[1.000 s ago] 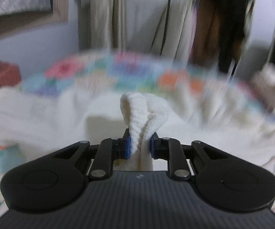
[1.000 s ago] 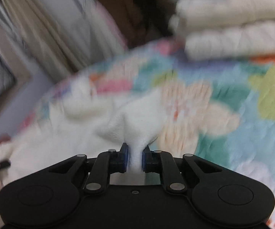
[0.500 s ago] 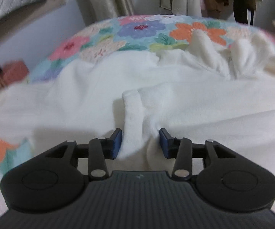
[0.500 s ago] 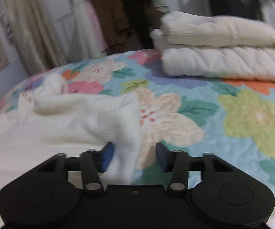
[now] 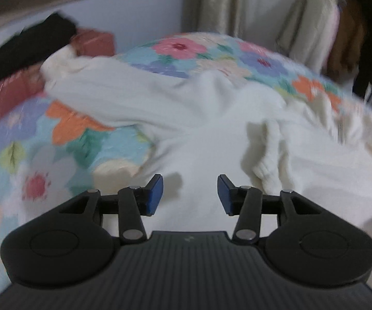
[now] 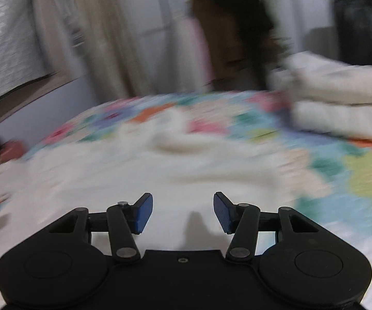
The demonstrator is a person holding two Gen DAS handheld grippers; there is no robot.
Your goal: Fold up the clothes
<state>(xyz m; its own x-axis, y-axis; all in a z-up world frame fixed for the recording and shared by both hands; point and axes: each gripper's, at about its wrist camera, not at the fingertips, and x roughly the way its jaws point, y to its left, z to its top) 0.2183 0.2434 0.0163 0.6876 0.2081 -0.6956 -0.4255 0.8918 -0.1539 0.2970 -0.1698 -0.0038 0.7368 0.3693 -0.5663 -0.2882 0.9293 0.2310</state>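
The white sweater (image 5: 211, 139) sprawls across the floral quilt (image 5: 82, 139), soft, limp and light; a ribbed hem or sleeve edge looks best to pinch. Left gripper (image 5: 189, 193) and right gripper (image 6: 183, 213) hover over it, jaws opening, nothing between them.

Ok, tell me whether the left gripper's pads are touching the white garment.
Apart. In the left wrist view the left gripper is opening, its blue pads clear of the white garment, which lies flat on the floral bedspread with nothing between them.
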